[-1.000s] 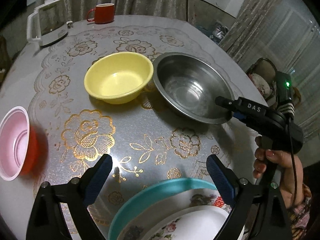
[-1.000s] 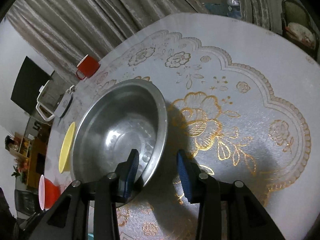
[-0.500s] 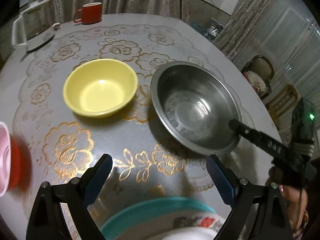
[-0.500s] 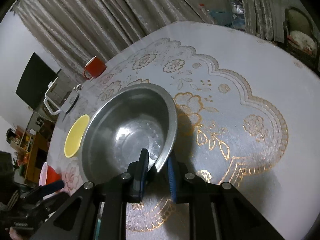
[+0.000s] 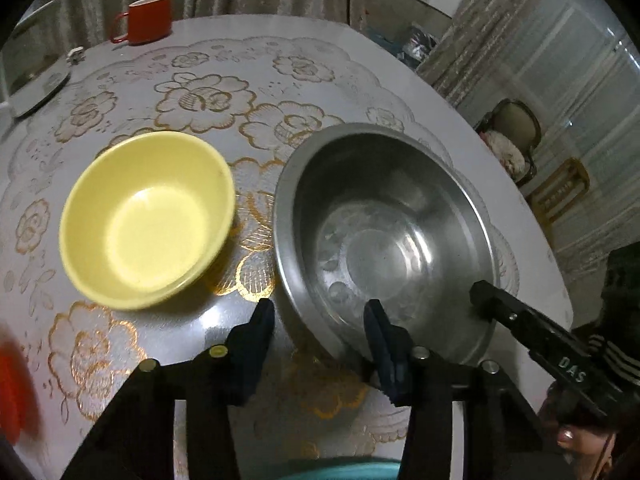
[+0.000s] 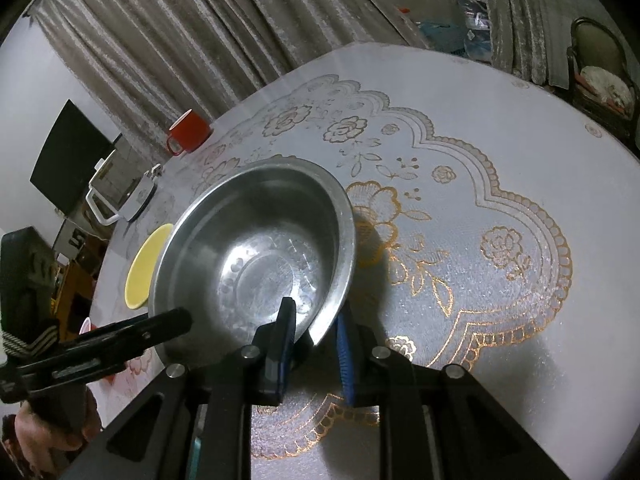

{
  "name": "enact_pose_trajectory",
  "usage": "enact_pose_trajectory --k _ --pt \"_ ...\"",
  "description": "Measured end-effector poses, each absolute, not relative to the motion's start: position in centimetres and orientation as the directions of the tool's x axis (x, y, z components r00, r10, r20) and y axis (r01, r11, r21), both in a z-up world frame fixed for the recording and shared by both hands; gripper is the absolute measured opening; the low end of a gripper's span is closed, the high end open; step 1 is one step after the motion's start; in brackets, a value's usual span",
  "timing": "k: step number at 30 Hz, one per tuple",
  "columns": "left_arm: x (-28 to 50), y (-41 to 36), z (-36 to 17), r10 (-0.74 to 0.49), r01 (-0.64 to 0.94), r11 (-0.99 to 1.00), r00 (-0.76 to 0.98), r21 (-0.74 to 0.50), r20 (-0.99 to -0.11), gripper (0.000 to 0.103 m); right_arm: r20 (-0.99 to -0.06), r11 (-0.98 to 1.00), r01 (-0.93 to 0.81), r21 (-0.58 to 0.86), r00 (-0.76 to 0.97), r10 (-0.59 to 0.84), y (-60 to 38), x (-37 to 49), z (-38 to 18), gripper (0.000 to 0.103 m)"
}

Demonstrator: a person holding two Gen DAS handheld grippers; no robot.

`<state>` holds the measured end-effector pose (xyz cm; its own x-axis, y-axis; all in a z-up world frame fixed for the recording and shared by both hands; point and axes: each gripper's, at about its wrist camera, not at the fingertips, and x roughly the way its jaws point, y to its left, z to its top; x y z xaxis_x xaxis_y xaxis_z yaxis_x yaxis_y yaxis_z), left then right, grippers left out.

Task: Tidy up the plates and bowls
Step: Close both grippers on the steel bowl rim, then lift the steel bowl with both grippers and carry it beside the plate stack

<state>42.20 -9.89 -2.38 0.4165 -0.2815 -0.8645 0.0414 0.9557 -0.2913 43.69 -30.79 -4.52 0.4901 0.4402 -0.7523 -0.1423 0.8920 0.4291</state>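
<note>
My left wrist camera sits just behind its own jaws and looks steeply down and forward across the worktop (image 5: pixel 320 64), close over the near rim of the steel bowl (image 5: pixel 384 248), with the yellow bowl (image 5: pixel 148 216) to its left. My right wrist camera looks down along its own jaws from the bowl's other side, just as close, facing the curtain (image 6: pixel 200 40). Both views share the steel bowl (image 6: pixel 256 256), the yellow bowl (image 6: pixel 146 268), the red mug (image 5: pixel 146 20) at the far edge (image 6: pixel 190 132), and each shows the other gripper at its border.
</note>
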Motion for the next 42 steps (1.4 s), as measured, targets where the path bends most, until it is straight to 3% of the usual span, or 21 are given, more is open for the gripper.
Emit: enact_pose_trajectory --k 3,9,18,42 --pt "42.5 -10.1 -2.8 -0.279 0.057 0.958 0.417 -0.281 -0.865 0.046 -0.749 0.890 -0.145 0.431 0.493 0.443 -30.8 43.8 -4.5 0.019" --pt "42.8 -10.8 -2.9 -0.267 0.094 0.963 0.418 -0.251 -0.868 0.032 -0.750 0.895 -0.148 0.421 0.498 0.435 -30.1 44.6 -4.6 0.019" --pt "42.1 -11.6 -2.6 -0.252 0.150 0.967 0.433 -0.207 -0.865 0.031 -0.752 0.887 -0.138 0.440 0.483 0.448 -29.8 44.4 -5.6 0.018" --pt "36.0 -12.7 -1.3 -0.309 0.201 0.949 0.447 -0.243 -0.839 0.031 -0.740 0.881 -0.093 0.464 0.505 0.444 -31.6 38.1 -4.6 0.018"
